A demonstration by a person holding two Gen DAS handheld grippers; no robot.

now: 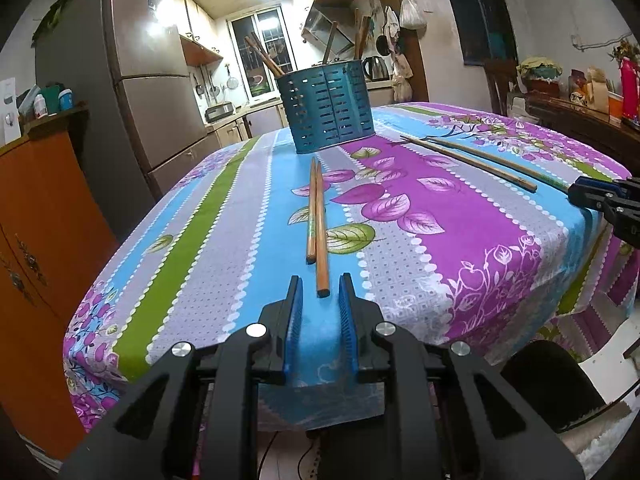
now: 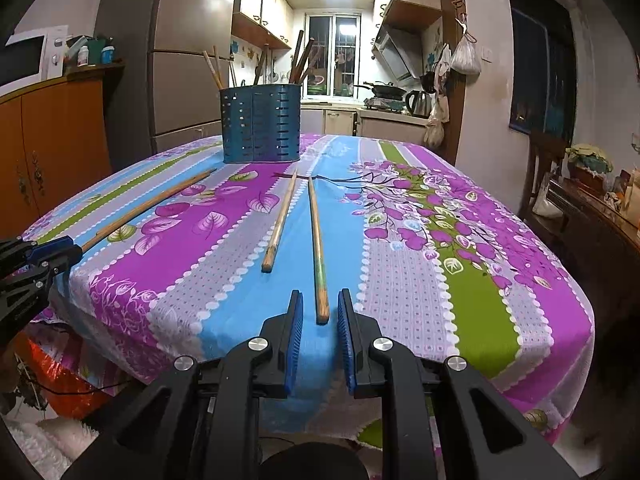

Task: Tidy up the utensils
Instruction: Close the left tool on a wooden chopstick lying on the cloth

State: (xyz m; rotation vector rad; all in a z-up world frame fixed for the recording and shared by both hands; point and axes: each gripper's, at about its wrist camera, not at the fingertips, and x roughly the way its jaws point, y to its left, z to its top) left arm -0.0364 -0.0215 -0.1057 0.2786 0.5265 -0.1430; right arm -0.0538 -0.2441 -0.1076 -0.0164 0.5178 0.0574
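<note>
Four chopsticks lie on the tabletop (image 1: 208, 240) in two pairs, all in front of the blue holder (image 1: 328, 108), which already carries several sticks.

Left hand-held gripper (image 1: 320, 284): jaws stand slightly apart, pinching nothing. The near end of the left pair's longer chopstick (image 1: 321, 236) lies just ahead of the fingertips, centred on the gap. Its long axis runs almost straight away from the gripper toward the holder. The second stick of that pair (image 1: 311, 212) lies touching it on the left, with its end set further back.

Right hand-held gripper (image 2: 320, 300): jaws stand slightly apart, pinching nothing. The near end of one chopstick (image 2: 318, 248) sits between the fingertips; no pad presses on it. Its axis also runs away toward the holder (image 2: 260, 124). Its partner (image 2: 280, 220) lies to the left, angled, ends apart.

Judgement: each hand is nearest its own pair. Each stick lies in line with its gripper, so a short forward approach and a closing across the stick's width should suffice.
</note>
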